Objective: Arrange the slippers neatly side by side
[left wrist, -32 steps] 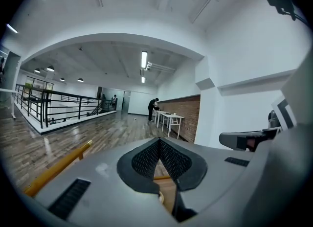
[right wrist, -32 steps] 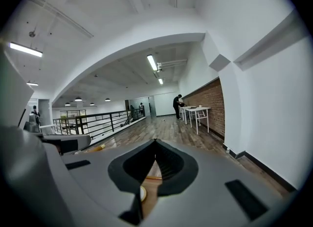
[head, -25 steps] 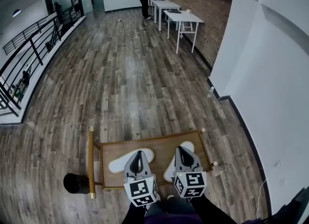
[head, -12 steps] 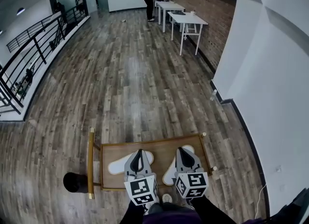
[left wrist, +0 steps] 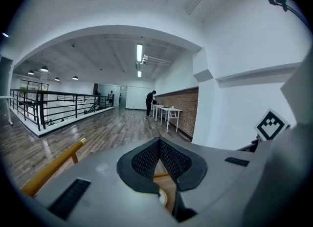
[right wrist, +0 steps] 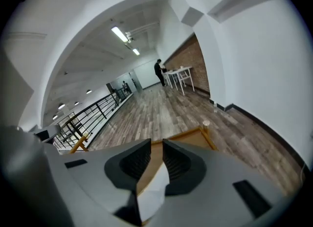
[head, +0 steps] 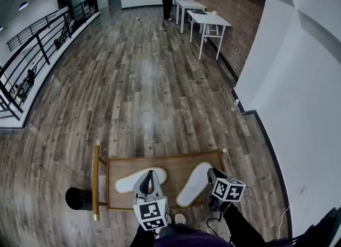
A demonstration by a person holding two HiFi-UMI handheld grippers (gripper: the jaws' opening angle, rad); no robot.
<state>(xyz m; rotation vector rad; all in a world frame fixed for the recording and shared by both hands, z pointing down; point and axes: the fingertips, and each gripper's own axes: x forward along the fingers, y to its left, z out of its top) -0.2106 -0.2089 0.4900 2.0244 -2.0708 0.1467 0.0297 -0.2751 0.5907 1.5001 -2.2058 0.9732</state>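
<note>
I see my left gripper [head: 151, 174] with jaws together; the right gripper [head: 212, 173] has jaws just opening, a white slipper [head: 193, 186] between them, and a black round object [head: 79, 199] beside the worktop [head: 165, 160].

On low table [head: 169, 161]: left slipper [head: 140, 180], right slipper [head: 192, 185], apart.

Right gripper [head: 212, 173] has sunk onto the right slipper [head: 192, 186], jaws opening.

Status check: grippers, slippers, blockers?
Left gripper shut, empty, over left slipper. Right gripper just opening, right slipper showing in its gap, not pinched. Slippers apart, splayed on wooden tray. Nothing between them.
</note>
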